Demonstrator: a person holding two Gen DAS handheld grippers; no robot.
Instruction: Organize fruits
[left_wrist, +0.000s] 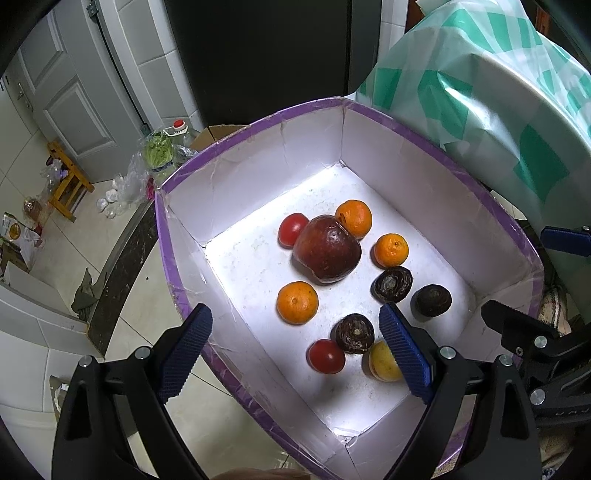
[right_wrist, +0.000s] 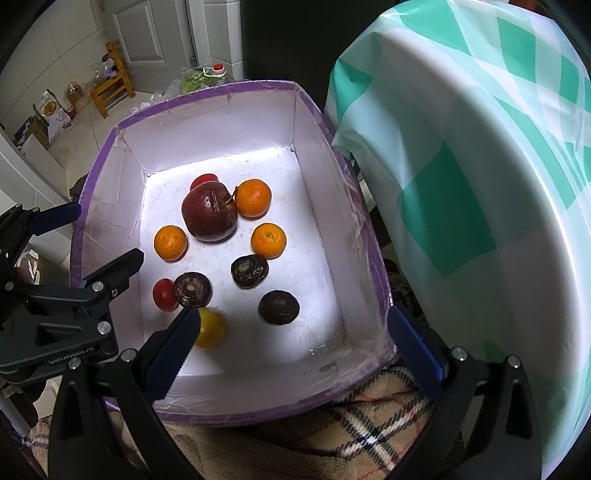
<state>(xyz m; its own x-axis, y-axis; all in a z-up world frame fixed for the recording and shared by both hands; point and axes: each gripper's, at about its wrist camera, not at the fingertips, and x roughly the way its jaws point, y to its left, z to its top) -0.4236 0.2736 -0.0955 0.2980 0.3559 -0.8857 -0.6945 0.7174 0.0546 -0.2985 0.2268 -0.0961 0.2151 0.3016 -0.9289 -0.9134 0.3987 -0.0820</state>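
A white box with a purple rim (left_wrist: 255, 123) (right_wrist: 207, 90) holds the fruit. In it lie a big dark red apple (left_wrist: 327, 249) (right_wrist: 209, 212), three oranges (left_wrist: 297, 302) (right_wrist: 170, 242), two red tomatoes (left_wrist: 326, 356) (right_wrist: 164, 294), three dark brown round fruits (left_wrist: 354, 333) (right_wrist: 192, 289) and a yellow fruit (left_wrist: 380, 361) (right_wrist: 211, 328). My left gripper (left_wrist: 295, 350) is open and empty above the box's near left part. My right gripper (right_wrist: 295, 350) is open and empty above the box's near edge. Each gripper shows at the edge of the other's view.
A table with a green and white checked cloth (left_wrist: 498, 96) (right_wrist: 480, 184) stands right of the box. A plaid cloth (right_wrist: 369, 424) lies under the box's near side. A wooden stool (left_wrist: 68, 181) (right_wrist: 110, 77), bags and a bottle (left_wrist: 177, 129) sit on the tiled floor at the left.
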